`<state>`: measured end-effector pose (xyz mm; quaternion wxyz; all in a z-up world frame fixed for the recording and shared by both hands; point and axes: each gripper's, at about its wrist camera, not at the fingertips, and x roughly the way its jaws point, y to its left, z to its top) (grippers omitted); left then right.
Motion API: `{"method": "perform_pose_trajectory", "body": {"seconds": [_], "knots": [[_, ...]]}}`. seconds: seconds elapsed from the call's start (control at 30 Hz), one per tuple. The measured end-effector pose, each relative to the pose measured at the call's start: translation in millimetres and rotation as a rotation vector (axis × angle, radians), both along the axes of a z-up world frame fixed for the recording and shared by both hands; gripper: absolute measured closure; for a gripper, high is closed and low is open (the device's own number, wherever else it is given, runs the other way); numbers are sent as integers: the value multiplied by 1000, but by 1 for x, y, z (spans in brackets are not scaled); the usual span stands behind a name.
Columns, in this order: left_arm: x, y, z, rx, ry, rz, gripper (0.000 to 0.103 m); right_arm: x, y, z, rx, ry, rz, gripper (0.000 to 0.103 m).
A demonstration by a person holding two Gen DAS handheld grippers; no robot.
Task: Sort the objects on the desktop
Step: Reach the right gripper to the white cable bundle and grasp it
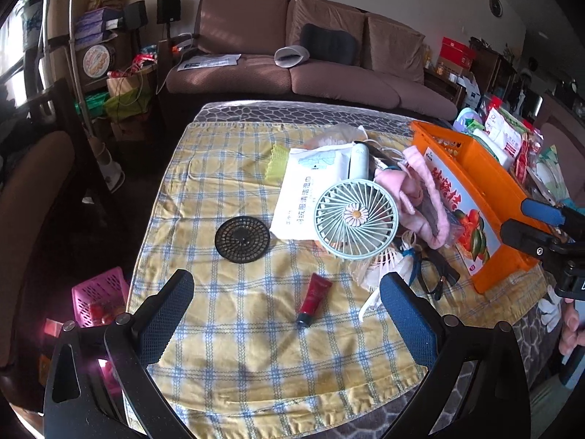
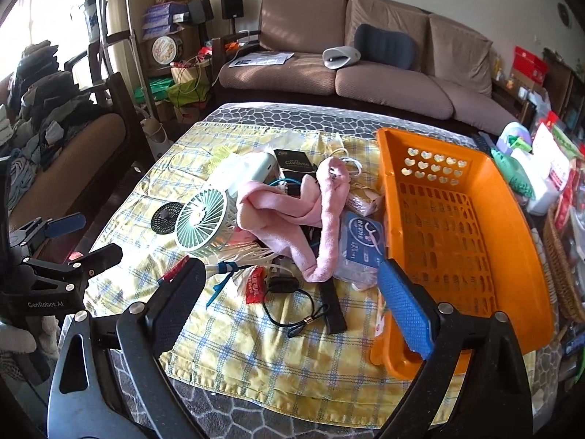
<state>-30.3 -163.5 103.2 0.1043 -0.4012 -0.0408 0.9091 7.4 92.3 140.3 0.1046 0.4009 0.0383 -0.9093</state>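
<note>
My left gripper [image 1: 287,285] hangs open above the yellow checked cloth [image 1: 226,190], with a red tube [image 1: 314,301] lying on the cloth just beyond its fingertips. Further back are a black round grate [image 1: 242,234], a white wipes pack [image 1: 310,190], a green fan [image 1: 356,216] and a pink cloth [image 1: 420,197]. My right gripper [image 2: 292,270] is open too, over a black looped cord [image 2: 292,307], a red sachet [image 2: 254,287] and a black bar [image 2: 332,307]. Its right finger is at the near left corner of the empty orange basket [image 2: 512,219]. Neither gripper holds anything.
A blue floss pack [image 2: 362,241] lies against the basket's left wall. Black glasses [image 1: 435,270] sit beside the pile. Packets and a wicker basket [image 2: 563,278] crowd the table's right side. A pink crate [image 1: 98,292] stands on the floor at left, a sofa [image 1: 292,73] behind.
</note>
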Motion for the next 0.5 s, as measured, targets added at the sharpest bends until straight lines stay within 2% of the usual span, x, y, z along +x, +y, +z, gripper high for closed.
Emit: {"method": "perform_pose_trajectory", "body": {"seconds": [0.07,0.1,0.13,0.17,0.2,0.23,0.27,0.33,0.37,0.4,0.43,0.5], "knots": [[-3,-9,-6,34,-10,1,0,-3,-8,-8,-34,-22,30,29],[-5,-10,-8,47,-11,-6,2,-6,-13,-13,-49,-39,44,32],[-7,-10,-10,60,-9,-19,2,-9,-18,-18,-66,-57,60,41],[-8,-9,-10,68,-4,-35,7,-12,-22,-24,-79,-76,71,49],[-10,-6,-11,66,4,-52,17,-15,-27,-30,-85,-94,78,52],[-12,-2,-12,53,7,-70,22,-17,-30,-36,-83,-107,79,55],[-13,3,-13,36,6,-90,30,-18,-32,-42,-79,-118,78,56],[-15,13,-17,2,12,-137,31,-20,-33,-53,-82,-135,75,55],[-14,17,-19,-10,16,-161,29,-22,-32,-57,-91,-145,70,53],[-14,21,-21,-13,18,-180,21,-24,-30,-62,-107,-156,62,53],[-13,22,-23,-7,20,-191,18,-26,-27,-67,-130,-170,56,52],[-12,21,-26,17,18,-194,16,-33,-23,-75,-178,-201,38,48]]}}
